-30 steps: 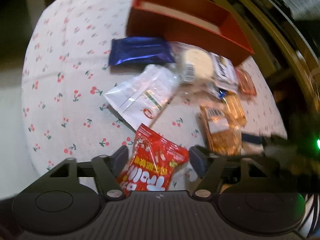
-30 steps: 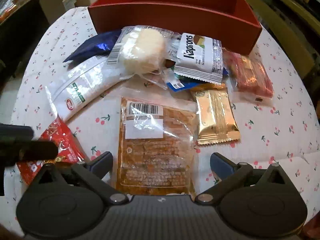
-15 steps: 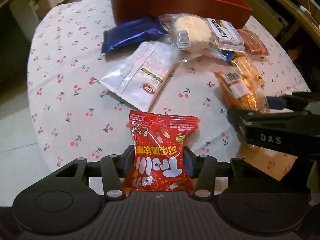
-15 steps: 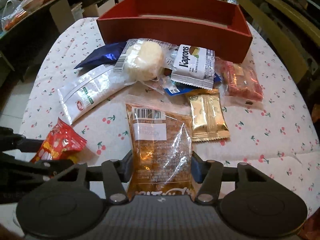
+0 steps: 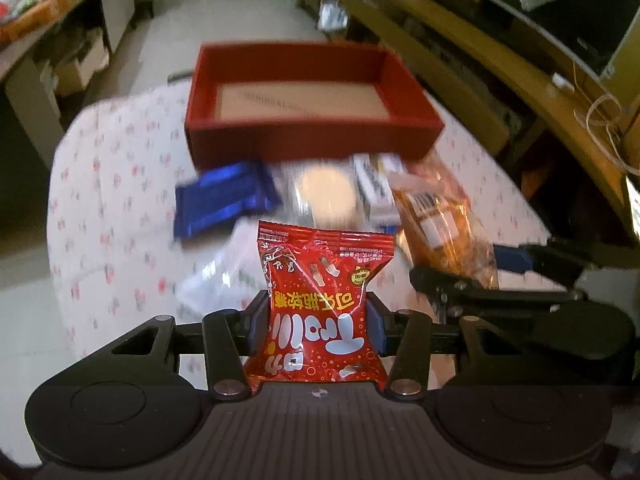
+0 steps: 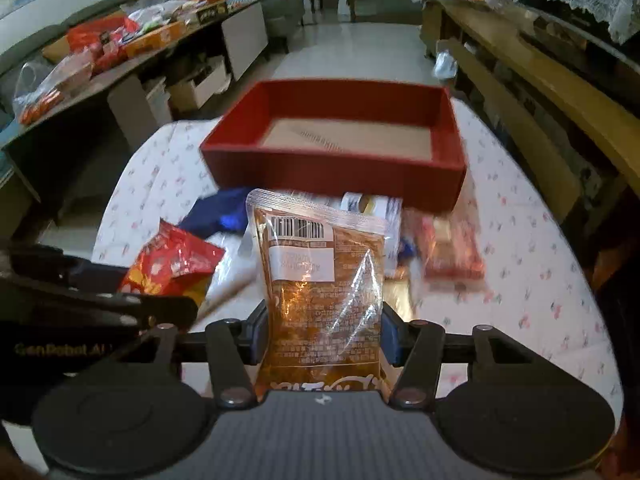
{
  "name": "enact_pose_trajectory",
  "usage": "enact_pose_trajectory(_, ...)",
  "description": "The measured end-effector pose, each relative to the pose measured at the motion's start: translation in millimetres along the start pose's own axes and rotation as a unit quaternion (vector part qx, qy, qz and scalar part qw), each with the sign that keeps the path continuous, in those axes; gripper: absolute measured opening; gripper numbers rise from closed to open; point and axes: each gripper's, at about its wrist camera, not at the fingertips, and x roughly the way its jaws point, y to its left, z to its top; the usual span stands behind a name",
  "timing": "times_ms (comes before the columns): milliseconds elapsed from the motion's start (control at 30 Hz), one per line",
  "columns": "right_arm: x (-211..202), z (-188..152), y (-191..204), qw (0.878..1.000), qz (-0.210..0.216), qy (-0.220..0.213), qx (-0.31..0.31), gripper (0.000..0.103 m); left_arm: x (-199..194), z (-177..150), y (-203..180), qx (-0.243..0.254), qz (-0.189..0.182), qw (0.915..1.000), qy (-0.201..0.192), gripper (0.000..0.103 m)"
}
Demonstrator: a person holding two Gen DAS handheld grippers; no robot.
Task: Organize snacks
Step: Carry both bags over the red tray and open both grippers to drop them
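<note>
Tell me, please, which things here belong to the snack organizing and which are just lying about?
Job: red candy bag in left gripper; orange snack pack in right gripper; red box; blue packet.
Lying about: goods on the side counter; wooden bench.

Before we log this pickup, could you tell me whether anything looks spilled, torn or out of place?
Nothing stands out. The left gripper holds the red candy bag and the right gripper the orange snack packet, both intact. The red box sits upright and empty, with the other snacks lying loose before it.
</note>
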Motion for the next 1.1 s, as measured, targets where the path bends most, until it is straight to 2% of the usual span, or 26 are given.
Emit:
enact_pose_trajectory(300,25,58,-26,0.999,0.002,-0.023,0.044,0.054,18,70,2,-0.010,-0.003,0.9994,-0.033,0.056)
enact_pose_trajectory(667,87,138,-55,0.997,-0.025,-0.028,0.063,0.054,69,153,15,-0.023,0.008,0.9982,-0.055,0.055)
enact_pose_trajectory(867,123,158,-62,0.997,-0.030,-0.018,0.062,0.053,94,171,23,-0.031,0.028,0.9978,-0.052,0.054)
enact_pose_trajectory(1100,157,161,-65,0.998,-0.036,0.005,0.048,0.053,123,176,31,-0.041,0.045,0.9976,-0.033,0.054)
